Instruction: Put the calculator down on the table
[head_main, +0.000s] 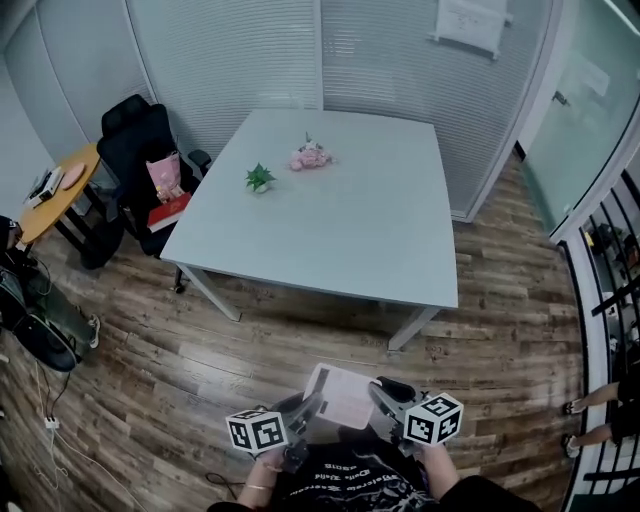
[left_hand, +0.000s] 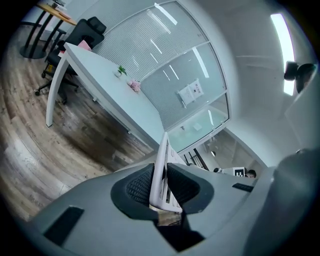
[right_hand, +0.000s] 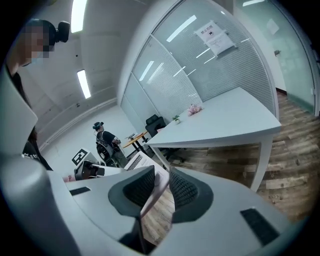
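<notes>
- The person's dark printed shirt (head_main: 345, 488) filled the bottom edge of the head view, with both hands raised in front of it.
- The left gripper (head_main: 305, 410), grey plastic with a black-and-white marker cube, had its ribbed black pads (left_hand: 137, 186) pressed onto one side edge of a flat, white, rectangular calculator (head_main: 343, 395).
- In the left gripper view (left_hand: 160, 186) the calculator (left_hand: 162, 167) stood on edge between the two pads, pinched from both faces.
- The right gripper (head_main: 385, 398), a matching grey tool with its own marker cube, held the opposite side; in its own view (right_hand: 159, 189) the jaws were nearly together, pinching the calculator's edge (right_hand: 154, 192).
- The calculator hung between the two grippers over the brown wood-plank floor (head_main: 200, 340), well short of the near edge of the table and not touching it.
- The pale grey, square-topped table (head_main: 340, 230) on white legs stood ahead, its near half bare.
- A small green potted plant (head_main: 260, 178) sat near the table's left edge, toward the far left corner.
- A pink flower cluster (head_main: 311, 156) sat near the plant, closer to the far edge.
- A black office chair (head_main: 135, 135) stood off the table's left edge, with a pink bag (head_main: 165, 175) and a red book (head_main: 170, 210) on it.
- A round, wood-coloured side table (head_main: 60, 192) stood further left.
</notes>
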